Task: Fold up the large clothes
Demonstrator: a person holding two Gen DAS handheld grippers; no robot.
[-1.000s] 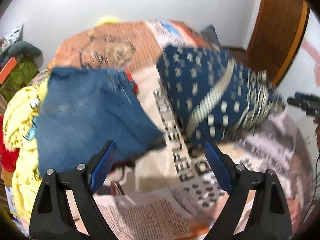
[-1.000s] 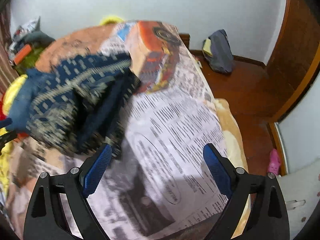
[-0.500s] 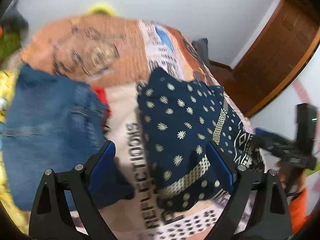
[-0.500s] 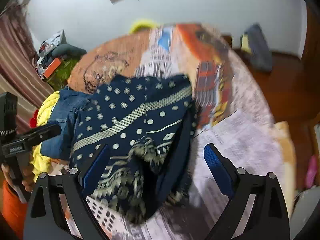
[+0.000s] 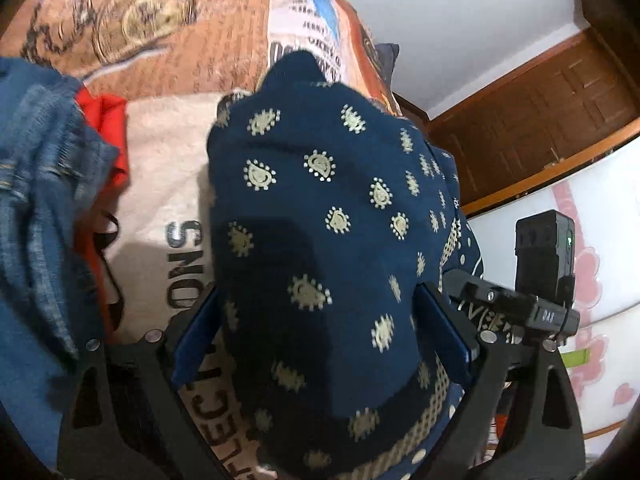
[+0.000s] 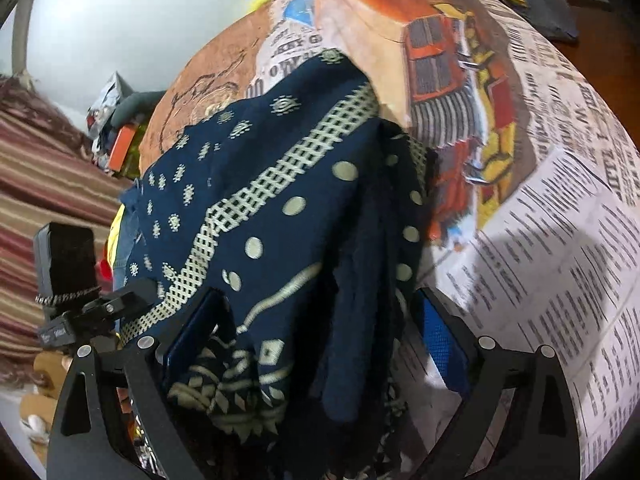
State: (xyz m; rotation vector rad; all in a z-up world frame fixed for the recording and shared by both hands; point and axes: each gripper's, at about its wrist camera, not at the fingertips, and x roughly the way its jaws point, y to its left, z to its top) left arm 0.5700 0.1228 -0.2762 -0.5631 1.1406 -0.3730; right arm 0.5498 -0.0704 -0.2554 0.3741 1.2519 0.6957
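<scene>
While my left gripper [image 5: 320,328] opens its jaws, the navy patterned garment [image 5: 320,208] fills the frame's centre & bulges between the blue pads w/o being pinched; jeans [image 5: 36,208] sit at left edge on the printed bedspread [image 5: 160,160]. Right wrist view: my right gripper [image 6: 316,336] stands wide, same garment [image 6: 256,208] bunched between pads at lower centre, bedspread [image 6: 560,240] at right.

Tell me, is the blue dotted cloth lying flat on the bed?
No, the blue cloth is bunched in a heap on the bed, with folds hanging over each other.
</scene>
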